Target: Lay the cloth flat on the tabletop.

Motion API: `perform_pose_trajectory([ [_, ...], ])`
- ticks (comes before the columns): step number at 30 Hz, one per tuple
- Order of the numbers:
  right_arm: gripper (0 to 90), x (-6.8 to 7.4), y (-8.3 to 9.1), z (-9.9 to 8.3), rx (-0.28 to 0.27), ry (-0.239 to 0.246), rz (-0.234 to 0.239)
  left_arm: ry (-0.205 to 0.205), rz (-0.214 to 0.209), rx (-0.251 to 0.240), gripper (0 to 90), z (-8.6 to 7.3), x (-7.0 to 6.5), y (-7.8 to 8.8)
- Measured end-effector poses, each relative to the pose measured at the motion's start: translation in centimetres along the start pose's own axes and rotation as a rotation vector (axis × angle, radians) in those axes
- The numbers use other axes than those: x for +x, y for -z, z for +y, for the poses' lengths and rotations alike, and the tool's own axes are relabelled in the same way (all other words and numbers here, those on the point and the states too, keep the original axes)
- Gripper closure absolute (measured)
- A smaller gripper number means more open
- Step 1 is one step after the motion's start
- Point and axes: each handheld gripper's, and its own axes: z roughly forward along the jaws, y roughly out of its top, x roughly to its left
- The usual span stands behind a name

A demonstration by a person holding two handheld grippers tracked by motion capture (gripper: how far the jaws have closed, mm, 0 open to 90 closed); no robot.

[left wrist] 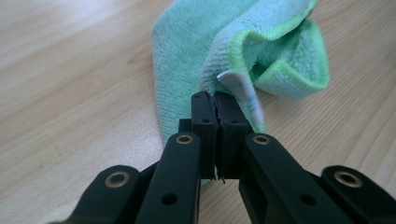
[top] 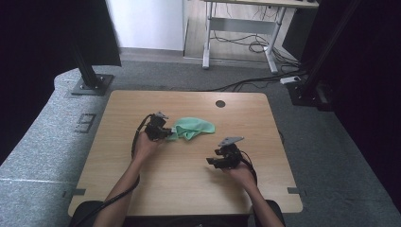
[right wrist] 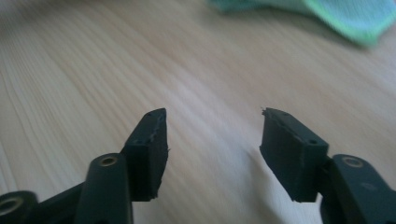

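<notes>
A crumpled green microfibre cloth [top: 195, 126] lies on the wooden table [top: 189, 189], a little behind its middle. My left gripper [top: 169, 133] is at the cloth's left end. In the left gripper view the cloth [left wrist: 196, 56] bunches up right at the tips of my left gripper [left wrist: 215, 100], whose jaws are pressed together on its near edge. A small white label [left wrist: 243, 88] sticks out beside them. My right gripper [top: 210, 161] hovers over bare wood to the right and nearer the person. In its own view my right gripper [right wrist: 212, 126] is open with nothing between the jaws, and the cloth [right wrist: 355, 18] lies far ahead.
A round cable hole [top: 220, 103] sits near the table's far edge. On the grey carpet beyond stand a black stand base [top: 90, 85], a white desk frame [top: 206, 42] and loose cables [top: 250, 45].
</notes>
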Motion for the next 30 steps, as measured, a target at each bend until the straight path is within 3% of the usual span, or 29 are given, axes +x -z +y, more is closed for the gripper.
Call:
perform_pose_trajectory([
  [6, 49.3, 0.3, -2.0, 2.8, -0.003, 0.022, 0.042, 0.005, -0.013, 0.017, 87.1, -0.6, 0.1, -1.0],
  [14, 53.1, 1.2, -4.2, 6.2, 0.002, 0.069, 0.049, 0.017, -0.053, 0.008, 87.0, -1.1, 0.0, -1.3],
  [19, 54.6, 1.5, -5.2, 7.9, 0.0, 0.089, 0.045, 0.004, -0.072, 0.017, 86.9, -1.4, -0.4, -1.6],
  [27, 59.4, 1.1, -7.4, 9.1, 0.028, 0.084, 0.026, 0.012, -0.084, 0.016, 86.9, -1.5, -0.4, -1.6],
  [30, 66.9, 0.7, -8.7, 8.9, 0.063, 0.073, -0.014, 0.016, -0.089, 0.016, 86.9, -1.5, -0.3, -1.6],
])
